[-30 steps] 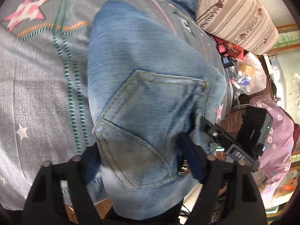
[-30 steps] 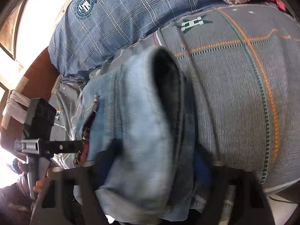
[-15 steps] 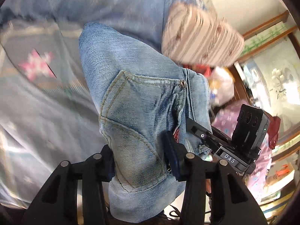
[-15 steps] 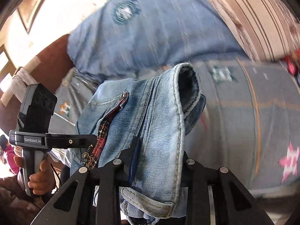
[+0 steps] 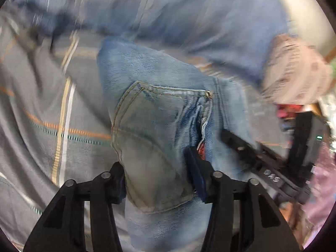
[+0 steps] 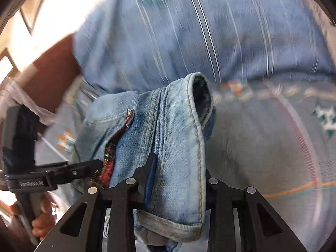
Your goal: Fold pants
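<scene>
Left gripper (image 5: pixel 156 180): jaws easing wider right now after a quick squeeze a moment ago, yet the hip-pocket panel of the jeans (image 5: pixel 159 130) sits between the pads (image 5: pixel 196 174) and they look pressed on the denim.
Jeans: lifted clear of the grey patterned bedspread (image 5: pixel 42 126), hanging bunched from both tools. A second ago they lay spread over that cover with the pink star beside them; now the blue plaid quilt (image 5: pixel 189 10) fills the background, all smeared by motion.
Right gripper (image 6: pixel 174 180): clamped narrow on the folded waistband and hem edge (image 6: pixel 184 147), tighter than a second back, red pocket lining (image 6: pixel 109 163) showing to its left.
Person's hand (image 6: pixel 40 220): gripping the other tool's handle, low left in the right wrist view.
Meaning: the pants are mid-carry across the bed; I'd judge the laying-down and final fold not yet done.
</scene>
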